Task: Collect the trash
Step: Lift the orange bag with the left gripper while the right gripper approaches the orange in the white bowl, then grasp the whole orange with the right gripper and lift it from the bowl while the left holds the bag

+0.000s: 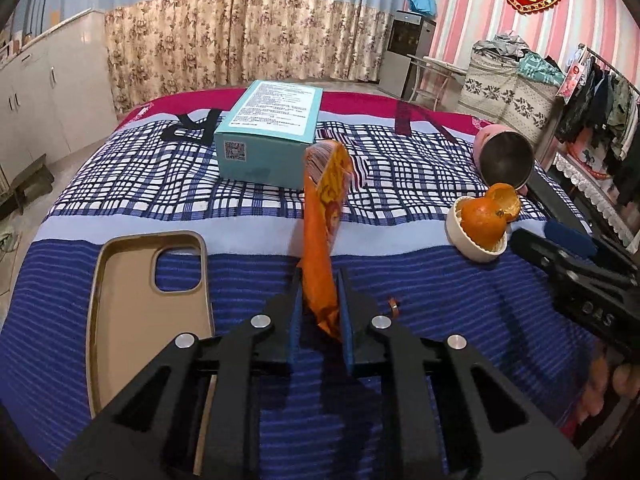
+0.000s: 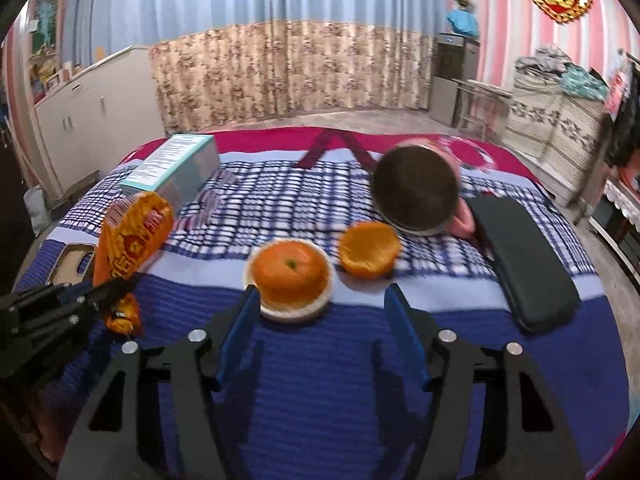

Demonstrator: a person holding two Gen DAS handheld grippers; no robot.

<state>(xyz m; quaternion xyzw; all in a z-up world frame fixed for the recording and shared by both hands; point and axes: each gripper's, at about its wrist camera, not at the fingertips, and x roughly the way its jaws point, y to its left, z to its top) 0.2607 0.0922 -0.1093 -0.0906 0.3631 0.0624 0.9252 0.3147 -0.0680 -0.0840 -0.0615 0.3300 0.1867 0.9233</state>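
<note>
Lying dead ahead of the right gripper (image 2: 322, 306), spread and empty: orange peel (image 2: 290, 272), just past its fingertips. Left gripper (image 1: 319, 300) farther off, pinching an upright wrapper (image 1: 322, 232).

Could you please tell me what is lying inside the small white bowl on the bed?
An orange peel, dome side up, fills the white bowl. Whatever lies beneath the peel is covered and cannot be seen.

Left gripper (image 1: 319, 304) jaws clamped on orange wrapper (image 1: 323, 216); right gripper (image 2: 322, 322) jaws apart, angled downward
</note>
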